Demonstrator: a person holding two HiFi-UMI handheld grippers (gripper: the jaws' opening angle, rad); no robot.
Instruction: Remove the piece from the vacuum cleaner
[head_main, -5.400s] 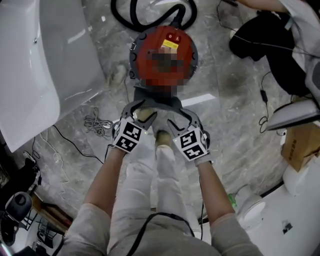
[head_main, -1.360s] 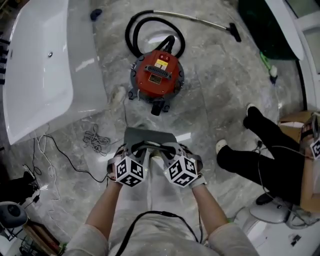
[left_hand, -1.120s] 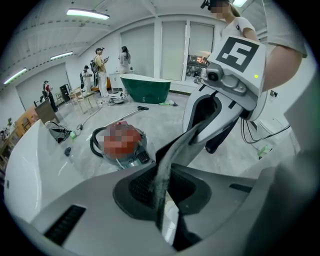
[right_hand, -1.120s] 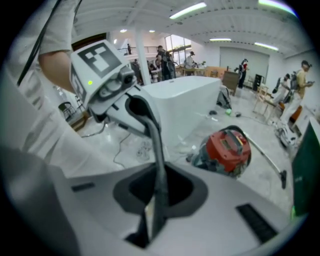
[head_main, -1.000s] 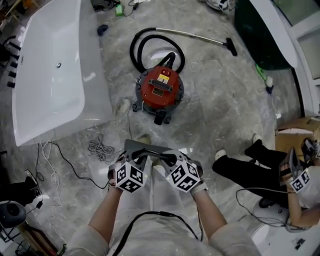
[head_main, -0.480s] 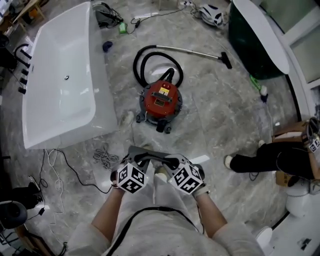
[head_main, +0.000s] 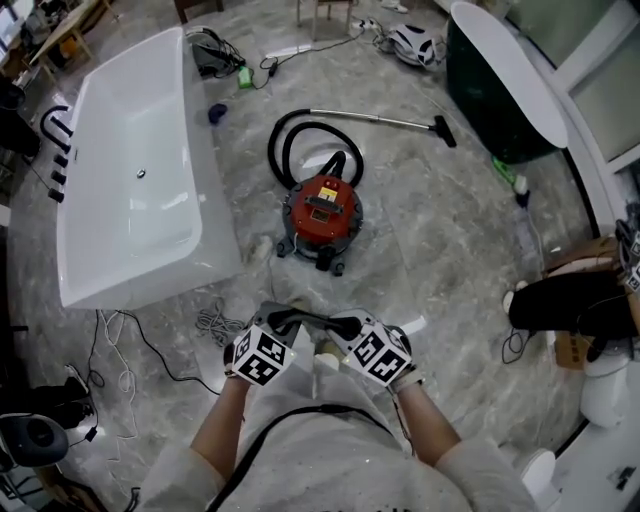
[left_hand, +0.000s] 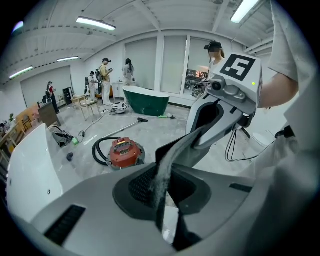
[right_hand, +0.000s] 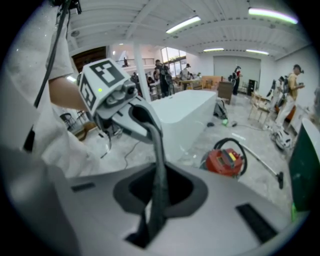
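The red vacuum cleaner (head_main: 322, 215) stands on the marble floor, its black hose curled behind it. A thin grey piece (head_main: 300, 318) is off the vacuum and held up in front of me, well apart from it. My left gripper (head_main: 279, 322) is shut on its left end and my right gripper (head_main: 342, 324) on its right end. In the left gripper view the piece (left_hand: 162, 180) shows edge-on between the jaws, with the vacuum (left_hand: 122, 151) beyond. The right gripper view shows the same piece (right_hand: 159, 182) pinched edge-on and the vacuum (right_hand: 227, 161) farther off.
A white bathtub (head_main: 130, 200) lies at the left and a dark green bathtub (head_main: 500, 90) at the upper right. The vacuum's metal wand (head_main: 385, 120) lies behind it. A coiled cable (head_main: 215, 325) is near my feet. A person's legs (head_main: 570, 305) are at the right.
The view has pulled back and up from the vacuum, which now looks smaller and farther away. Both grippers stay shut on the grey piece, close to my body.
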